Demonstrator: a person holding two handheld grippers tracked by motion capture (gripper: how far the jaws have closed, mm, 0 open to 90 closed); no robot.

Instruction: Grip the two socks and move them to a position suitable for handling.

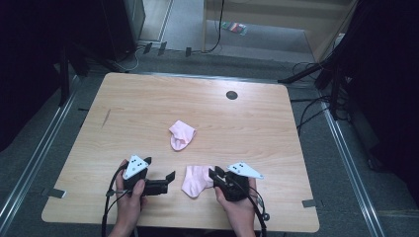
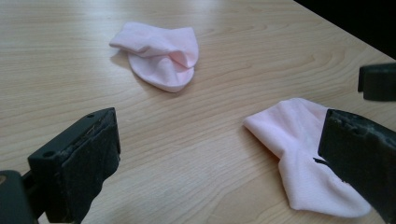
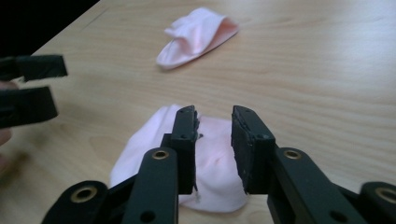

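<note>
Two pale pink socks lie on the wooden table [image 1: 128, 103]. The far sock [image 1: 182, 134] [image 2: 161, 56] [image 3: 198, 35] lies crumpled near the middle. The near sock [image 1: 196, 180] [image 2: 303, 154] [image 3: 210, 163] lies flat close to the front edge, between the two hands. My left gripper [image 1: 168, 181] [image 2: 219, 163] is wide open, just left of the near sock, and holds nothing. My right gripper [image 1: 213, 177] [image 3: 214, 114] hovers at the near sock's right end. Its jaws stand a narrow gap apart, with the sock showing through the gap.
A dark round grommet [image 1: 231, 95] sits in the table's far side. The front edge runs just below both hands. Cables [image 1: 306, 116] and dark stands lie on the floor to the right, and metal floor rails [image 1: 34, 158] flank the table.
</note>
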